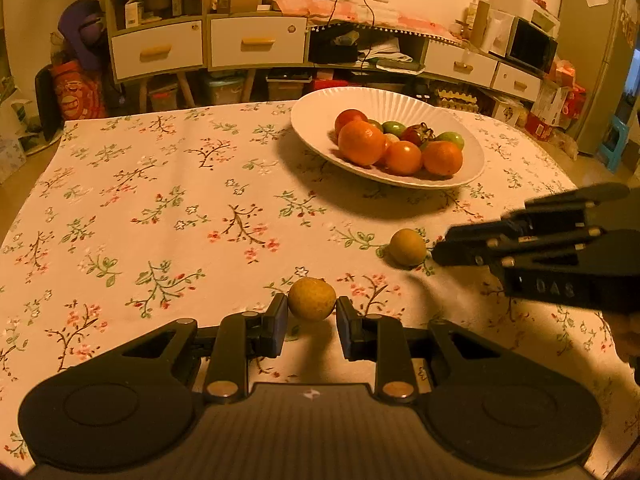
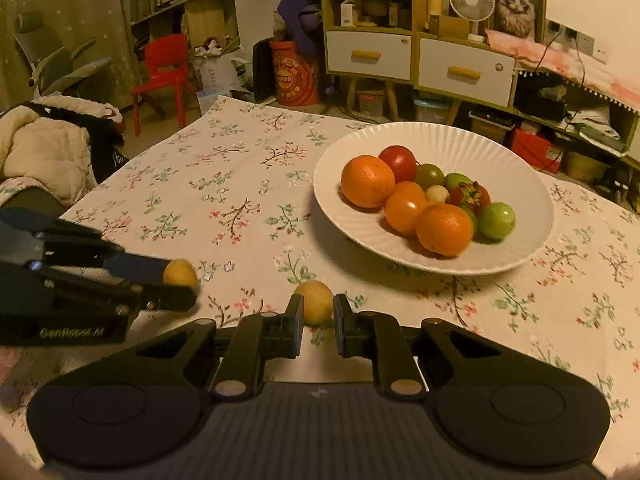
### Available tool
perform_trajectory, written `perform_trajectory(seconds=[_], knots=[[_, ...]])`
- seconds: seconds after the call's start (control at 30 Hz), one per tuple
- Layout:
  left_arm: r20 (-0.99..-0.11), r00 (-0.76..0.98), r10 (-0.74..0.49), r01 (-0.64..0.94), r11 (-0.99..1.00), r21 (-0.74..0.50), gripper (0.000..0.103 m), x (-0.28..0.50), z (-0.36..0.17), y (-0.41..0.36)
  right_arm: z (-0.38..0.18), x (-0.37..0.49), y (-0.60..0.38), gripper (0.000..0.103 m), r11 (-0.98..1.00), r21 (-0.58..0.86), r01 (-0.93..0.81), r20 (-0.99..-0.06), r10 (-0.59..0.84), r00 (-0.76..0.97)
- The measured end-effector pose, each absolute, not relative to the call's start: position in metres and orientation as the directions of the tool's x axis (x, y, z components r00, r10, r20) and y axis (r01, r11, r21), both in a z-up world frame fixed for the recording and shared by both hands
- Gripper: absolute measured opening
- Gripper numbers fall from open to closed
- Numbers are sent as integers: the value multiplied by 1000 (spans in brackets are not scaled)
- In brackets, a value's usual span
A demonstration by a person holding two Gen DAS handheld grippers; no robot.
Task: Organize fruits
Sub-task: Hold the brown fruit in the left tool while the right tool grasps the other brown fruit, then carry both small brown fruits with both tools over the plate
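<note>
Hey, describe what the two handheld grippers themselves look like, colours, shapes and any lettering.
Both are matte black plastic. The left gripper and right gripper each have a ribbed grey-black body flanked by two round lobes, angular linkage arms with silver and brass-coloured pivot pins, and flat rectangular finger pads with a bluish sheen. Pale lettering runs along each side housing, partly legible. No cables or sleeves are visible.

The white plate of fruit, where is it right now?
The white plate sits on the flowered tablecloth at the table's far side, right of centre in both wrist views, beyond the two small yellow fruits between the jaws.
</note>
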State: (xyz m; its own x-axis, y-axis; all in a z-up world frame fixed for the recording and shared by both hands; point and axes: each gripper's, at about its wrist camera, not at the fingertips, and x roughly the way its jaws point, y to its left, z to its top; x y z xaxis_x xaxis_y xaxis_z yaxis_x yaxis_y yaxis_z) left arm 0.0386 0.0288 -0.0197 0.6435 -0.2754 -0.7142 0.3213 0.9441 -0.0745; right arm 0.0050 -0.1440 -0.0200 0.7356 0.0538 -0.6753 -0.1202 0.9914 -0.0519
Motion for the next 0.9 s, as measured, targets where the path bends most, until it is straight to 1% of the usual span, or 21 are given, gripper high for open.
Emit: perform_trajectory(seconds=[0.1,0.13,0.17,0.2,0.27,0.33,0.8,0.83,0.87,0.9], knots=[[-713,644,-278,324,943,-76,15,38,-19,27,-25,2,-146,14,992,-58,-114,-685,43,727],[-713,644,-278,325,943,-75,15,37,-20,27,-27,1,-147,16,993,-54,-109,-689,42,723],[-713,644,-277,325,943,-74,15,37,-20,27,-27,1,-147,20,993,-50,-102,-690,40,723],[-714,643,-277,325,943,-73,15,38,-21,27,-28,1,-147,23,994,-47,-97,-686,38,726],[-717,641,-275,323,943,-73,15,39,-22,27,-27,3,-147,33,995,-44,-92,-677,38,735],[-718,639,-275,323,944,-74,15,39,-22,27,-28,7,-146,35,995,-39,-92,-672,42,739],[-721,636,-276,329,942,-71,15,39,-23,25,-37,17,-141,34,995,-37,-97,-666,47,744],[-721,635,-276,329,942,-71,15,39,-23,25,-36,18,-141,33,995,-38,-96,-668,46,743],[-721,635,-276,329,942,-71,15,40,-23,25,-37,19,-141,27,994,-37,-100,-670,49,741],[-721,636,-276,330,941,-70,15,39,-24,25,-37,19,-140,24,994,-39,-107,-674,53,737]])
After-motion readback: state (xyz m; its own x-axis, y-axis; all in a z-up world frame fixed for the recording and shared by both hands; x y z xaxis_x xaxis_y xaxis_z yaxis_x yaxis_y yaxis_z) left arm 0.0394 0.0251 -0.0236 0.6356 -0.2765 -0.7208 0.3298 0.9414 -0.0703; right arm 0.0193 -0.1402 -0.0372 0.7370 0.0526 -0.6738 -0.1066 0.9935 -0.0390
